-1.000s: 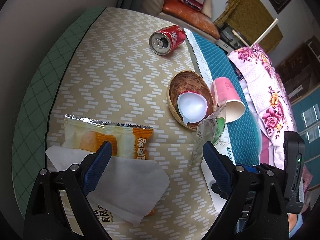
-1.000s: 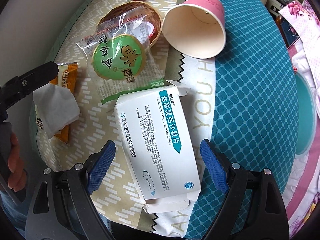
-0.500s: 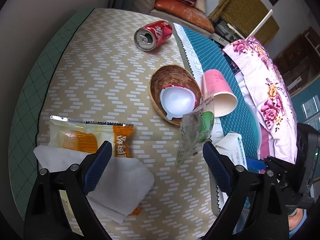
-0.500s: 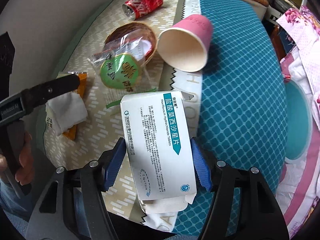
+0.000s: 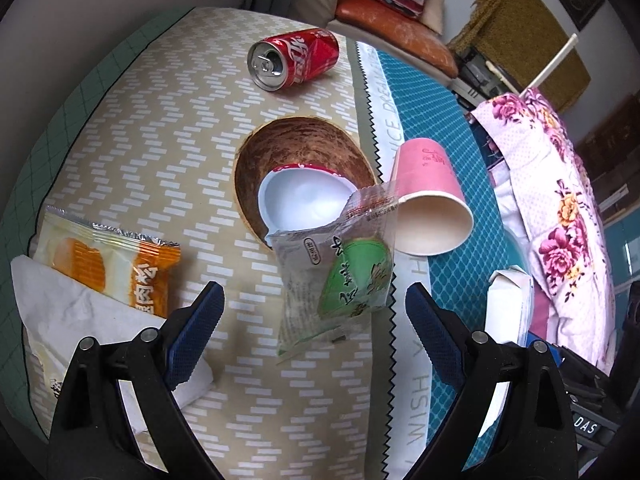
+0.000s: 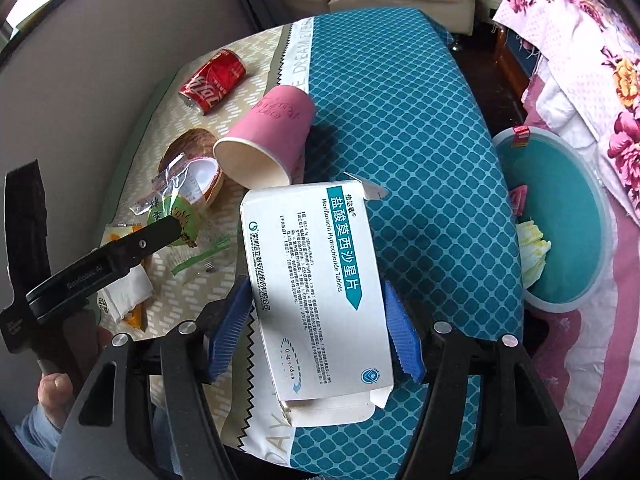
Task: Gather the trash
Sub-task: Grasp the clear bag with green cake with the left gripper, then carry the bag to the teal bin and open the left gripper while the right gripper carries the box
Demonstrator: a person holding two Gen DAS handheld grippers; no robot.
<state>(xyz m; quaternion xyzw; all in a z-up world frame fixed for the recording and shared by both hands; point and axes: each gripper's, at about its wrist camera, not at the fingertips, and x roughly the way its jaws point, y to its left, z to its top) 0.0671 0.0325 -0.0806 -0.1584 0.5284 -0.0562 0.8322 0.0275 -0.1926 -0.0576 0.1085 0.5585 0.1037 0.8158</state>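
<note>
— Patterned cloth (image 5: 132, 128) covers the table, beige on one side, teal on the other. What's furthest left of the coconut-shell bowl (image 5: 304, 148)?

— An orange snack wrapper (image 5: 116, 264) with a white tissue (image 5: 72, 320) over its near end. Beyond the bowl lies a red cola can (image 5: 294, 58). A white foil lid (image 5: 304, 200) sits inside the bowl.

— And the left gripper (image 5: 314, 332)?

— Spread wide, grasping nothing; a green pastry wrapper (image 5: 340, 276) leans against the bowl's near rim, between the fingers but untouched.

— Right of the bowl?

— A pink paper cup (image 6: 266, 142) on its side. Nearer, the right gripper (image 6: 316, 328) has just closed and clamps a white medicine box (image 6: 316, 280), pads pressing both long sides.
</note>
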